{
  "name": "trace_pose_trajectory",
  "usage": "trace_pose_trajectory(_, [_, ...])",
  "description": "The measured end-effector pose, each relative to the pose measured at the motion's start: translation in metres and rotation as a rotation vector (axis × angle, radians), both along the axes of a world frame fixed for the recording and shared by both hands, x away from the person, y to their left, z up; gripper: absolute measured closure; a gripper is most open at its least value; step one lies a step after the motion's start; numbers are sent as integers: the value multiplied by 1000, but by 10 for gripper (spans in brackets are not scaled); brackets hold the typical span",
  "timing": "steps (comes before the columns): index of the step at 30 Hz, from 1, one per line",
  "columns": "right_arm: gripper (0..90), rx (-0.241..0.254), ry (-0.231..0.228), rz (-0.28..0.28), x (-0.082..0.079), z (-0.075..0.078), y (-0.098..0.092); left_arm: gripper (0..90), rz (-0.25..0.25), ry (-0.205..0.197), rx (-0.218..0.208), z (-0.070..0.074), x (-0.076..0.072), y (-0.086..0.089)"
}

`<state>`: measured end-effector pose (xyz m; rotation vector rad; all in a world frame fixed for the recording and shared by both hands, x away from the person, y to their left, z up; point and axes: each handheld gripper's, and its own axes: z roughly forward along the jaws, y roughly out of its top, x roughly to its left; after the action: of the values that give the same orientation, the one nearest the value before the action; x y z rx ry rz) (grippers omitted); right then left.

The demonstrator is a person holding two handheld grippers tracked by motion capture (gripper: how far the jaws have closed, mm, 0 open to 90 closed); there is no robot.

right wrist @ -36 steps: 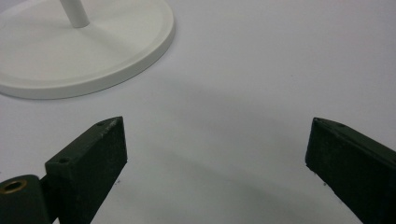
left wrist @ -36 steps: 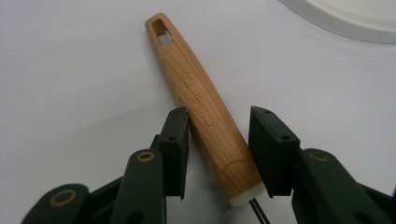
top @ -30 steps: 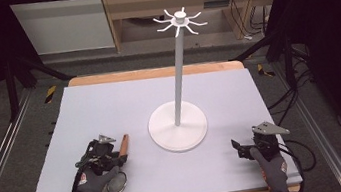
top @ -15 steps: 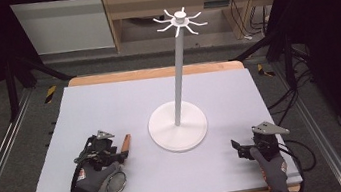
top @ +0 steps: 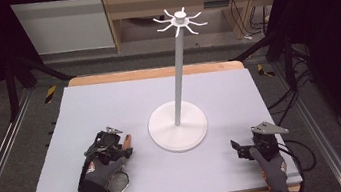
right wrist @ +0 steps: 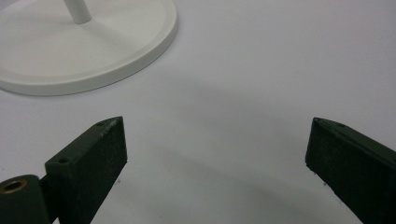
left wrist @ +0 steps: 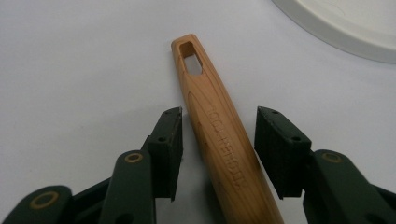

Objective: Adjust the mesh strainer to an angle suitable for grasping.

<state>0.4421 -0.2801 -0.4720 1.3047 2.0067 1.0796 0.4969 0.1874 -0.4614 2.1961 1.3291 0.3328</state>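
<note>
High view: a grey tabletop has a white stand in the middle, with a tall thin pole and little curved hooks at the top. The left hand-held gripper is low on the left side of the tabletop, in a gloved hand. A wooden handle pokes out just past the tip of this gripper and points toward the round base of the stand, close to it but not touching. A round metal part lies by the wrist, too small to name. The right hand-held gripper sits low on the right side, well apart from the stand, also in a gloved hand. Left gripper view: the wooden handle lies flat on the tabletop between the two black jaws. It has a slot hole near its far end and small letters pressed into the wood. The jaws have just been closing in, but there is a thin gap on the left side and a wider gap on the right, so the left hand-held gripper is released and not squeezing the handle. The rim of the white stand shows in the top right corner. Right gripper view: the right hand-held gripper has its jaws spread wide with bare tabletop between them, so it is released. The base of the white stand sits at the top left, near the left jaw but apart from it.
</note>
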Motion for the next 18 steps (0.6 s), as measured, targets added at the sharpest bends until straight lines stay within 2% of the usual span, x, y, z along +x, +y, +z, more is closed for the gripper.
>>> trace_pose_trajectory(6, [58,4,9,0,0,0,1,580,14,2,28,1,0,-3])
trace_pose_trajectory(10, [58,1,8,2,0,-1,1,597,19,17,31,3,2,-2])
trace_pose_trajectory(15, [58,6,19,8,0,-1,2,630,27,40,-6,4,3,4])
trace_pose_trajectory(18, [58,-2,11,11,1,-1,1,648,19,49,-8,6,3,6])
